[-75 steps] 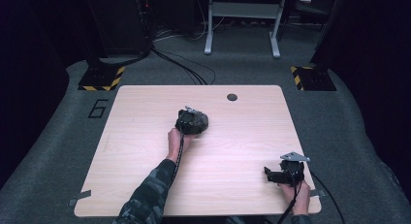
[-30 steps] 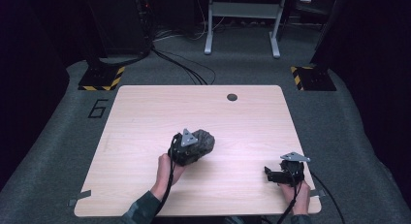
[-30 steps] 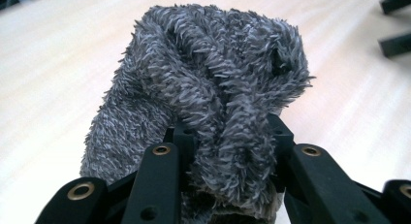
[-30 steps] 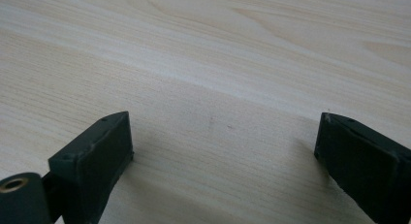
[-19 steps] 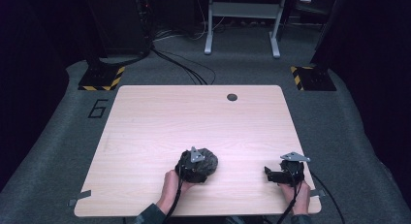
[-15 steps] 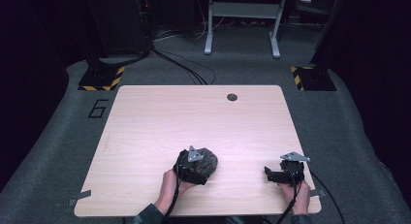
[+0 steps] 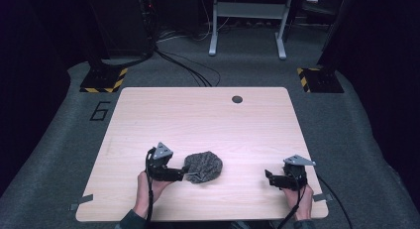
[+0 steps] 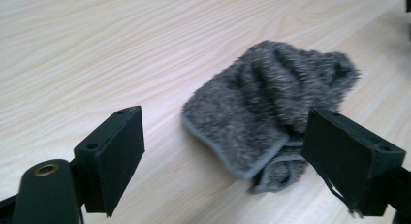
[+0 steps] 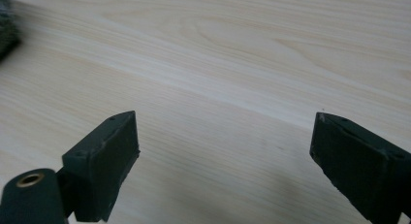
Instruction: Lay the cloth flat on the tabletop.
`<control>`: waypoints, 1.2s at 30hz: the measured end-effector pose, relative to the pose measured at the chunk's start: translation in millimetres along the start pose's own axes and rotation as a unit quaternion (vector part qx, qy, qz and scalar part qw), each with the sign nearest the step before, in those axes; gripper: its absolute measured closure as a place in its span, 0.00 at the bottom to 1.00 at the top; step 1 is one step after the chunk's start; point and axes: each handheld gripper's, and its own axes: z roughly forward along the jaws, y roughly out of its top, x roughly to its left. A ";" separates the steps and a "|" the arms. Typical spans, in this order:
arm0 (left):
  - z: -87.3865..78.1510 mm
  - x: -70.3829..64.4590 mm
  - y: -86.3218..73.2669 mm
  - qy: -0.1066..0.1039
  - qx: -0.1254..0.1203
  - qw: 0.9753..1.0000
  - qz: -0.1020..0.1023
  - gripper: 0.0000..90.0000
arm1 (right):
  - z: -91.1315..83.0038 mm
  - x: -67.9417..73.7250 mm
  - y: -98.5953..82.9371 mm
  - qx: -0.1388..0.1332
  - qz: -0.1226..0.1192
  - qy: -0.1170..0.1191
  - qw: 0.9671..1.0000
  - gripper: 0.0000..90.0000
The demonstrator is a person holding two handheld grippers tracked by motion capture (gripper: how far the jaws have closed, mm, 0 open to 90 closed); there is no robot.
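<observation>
A crumpled grey fuzzy cloth (image 7: 204, 166) lies on the wooden table (image 7: 163, 115), near the front edge and a little left of centre. My left gripper (image 7: 185, 174) sits just left of it, jaws open and pointing at it. In the left gripper view the cloth (image 8: 271, 93) rests flat on the wood just beyond the open left gripper (image 8: 228, 122), with its folded hem nearest and nothing pinched. My right gripper (image 7: 269, 176) rests open near the front right corner, aimed left. The right gripper (image 9: 223, 127) has bare wood between its jaws, and an edge of the cloth (image 9: 7, 25) shows far off.
A small dark cable hole (image 7: 237, 99) sits near the table's far edge. Behind the table are cables on the floor, a grey metal stand (image 7: 247, 21) and two yellow-black striped feet (image 7: 104, 80). The table's front edge runs close under both hands.
The left gripper brought the cloth from the table's middle toward the front edge, then opened and drew back left, leaving the cloth lying free. The right gripper has not moved.
</observation>
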 end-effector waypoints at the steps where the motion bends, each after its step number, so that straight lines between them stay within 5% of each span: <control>1: 0.7 4.0 -1.7 0.005 0.001 1.000 -0.005 0.17 | -0.4 4.4 2.5 -0.002 -0.006 0.009 1.000 0.13; 11: 19.7 25.5 -12.4 0.006 0.020 0.999 -0.042 0.24 | 3.6 66.1 38.7 -0.012 -0.050 0.091 0.995 0.19; 16: 29.5 22.7 -13.7 -0.008 0.032 0.998 -0.049 0.28 | 12.0 104.9 59.3 -0.014 -0.091 0.134 0.987 0.30; 21: 40.0 15.1 -16.0 -0.026 0.067 0.997 -0.028 0.35 | 32.6 140.8 70.8 0.006 -0.130 0.155 0.979 0.42; 25: 46.1 9.1 -18.8 -0.024 0.084 0.996 -0.010 0.52 | 54.6 150.9 66.9 0.037 -0.130 0.150 0.979 0.62; 31: 47.7 4.9 -19.6 -0.019 0.083 0.996 0.006 0.86 | 56.7 146.8 65.4 0.034 -0.130 0.149 0.980 0.86; 36: 47.1 0.6 -19.0 -0.015 0.078 0.997 0.021 0.96 | 51.9 142.7 65.7 0.026 -0.137 0.142 0.980 0.90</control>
